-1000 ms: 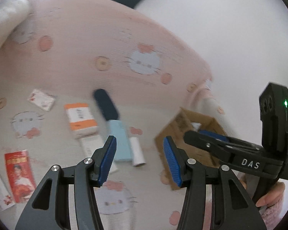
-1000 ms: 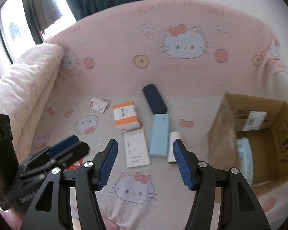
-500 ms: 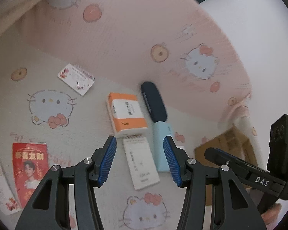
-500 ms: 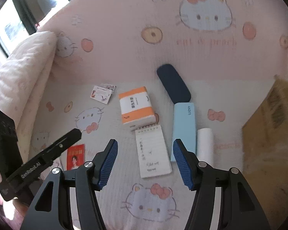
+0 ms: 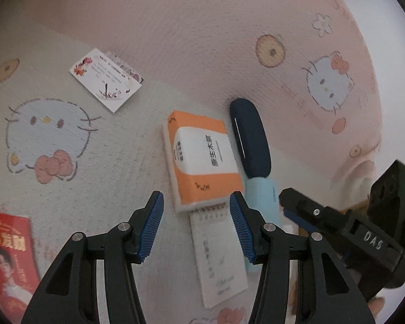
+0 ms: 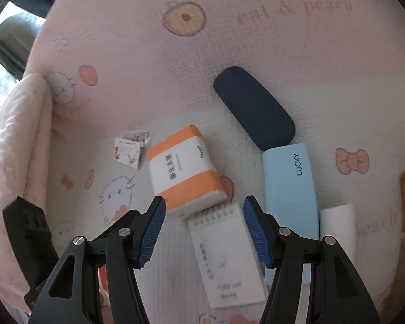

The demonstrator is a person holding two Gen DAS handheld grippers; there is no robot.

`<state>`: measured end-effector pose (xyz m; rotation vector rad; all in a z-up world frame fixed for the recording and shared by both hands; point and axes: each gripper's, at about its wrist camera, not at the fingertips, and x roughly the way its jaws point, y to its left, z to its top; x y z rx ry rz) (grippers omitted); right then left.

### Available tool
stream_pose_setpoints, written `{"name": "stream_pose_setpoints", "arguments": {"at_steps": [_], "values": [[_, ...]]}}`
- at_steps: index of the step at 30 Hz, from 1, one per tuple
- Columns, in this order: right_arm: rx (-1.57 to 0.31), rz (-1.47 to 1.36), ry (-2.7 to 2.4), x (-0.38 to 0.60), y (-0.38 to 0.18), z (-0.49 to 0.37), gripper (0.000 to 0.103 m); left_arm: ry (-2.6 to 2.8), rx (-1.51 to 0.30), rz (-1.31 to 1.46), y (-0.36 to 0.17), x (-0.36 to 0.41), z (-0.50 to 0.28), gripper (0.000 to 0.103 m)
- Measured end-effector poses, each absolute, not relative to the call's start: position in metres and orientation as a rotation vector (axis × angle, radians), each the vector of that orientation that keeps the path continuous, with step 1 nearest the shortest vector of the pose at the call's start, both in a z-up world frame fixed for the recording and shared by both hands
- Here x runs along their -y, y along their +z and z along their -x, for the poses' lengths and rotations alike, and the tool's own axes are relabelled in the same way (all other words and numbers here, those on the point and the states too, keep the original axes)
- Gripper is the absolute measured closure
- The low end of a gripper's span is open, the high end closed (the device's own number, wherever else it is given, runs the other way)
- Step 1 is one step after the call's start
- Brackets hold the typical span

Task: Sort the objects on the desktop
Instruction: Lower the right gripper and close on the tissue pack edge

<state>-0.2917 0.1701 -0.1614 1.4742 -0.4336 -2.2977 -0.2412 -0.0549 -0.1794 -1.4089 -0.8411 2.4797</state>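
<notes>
Both grippers, left gripper [image 5: 196, 226] and right gripper [image 6: 204, 232], have dropped toward the notepad [image 6: 226, 253]; each gapes, empty.

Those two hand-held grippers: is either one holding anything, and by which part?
Nothing is held. The left hand-held gripper and right hand-held gripper both hang open above the spiral notepad.

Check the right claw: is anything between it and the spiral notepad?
Nothing visible does. The right claw hangs open above the spiral notepad; only the orange tissue pack touches the pad's far, spiral edge.
</notes>
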Motion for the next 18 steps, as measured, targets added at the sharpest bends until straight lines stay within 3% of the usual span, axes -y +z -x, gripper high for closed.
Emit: {"name": "stream_pose_setpoints", "arguments": {"at_steps": [14,16,18], "values": [[0.618,-1.544,-2.222,-0.166,-0.208,0.324,0.045,2.453,0.986,1.426,-0.204,0.05,0.262,0.048],[0.667,-1.551,-2.205,-0.167,-0.216,0.328,0.046,2.452,1.01,1.425,-0.207,0.051,0.265,0.05],[0.738,-1.541,-2.181,-0.169,-0.224,0.332,0.048,2.456,1.009,1.425,-0.208,0.05,0.269,0.059]]}}
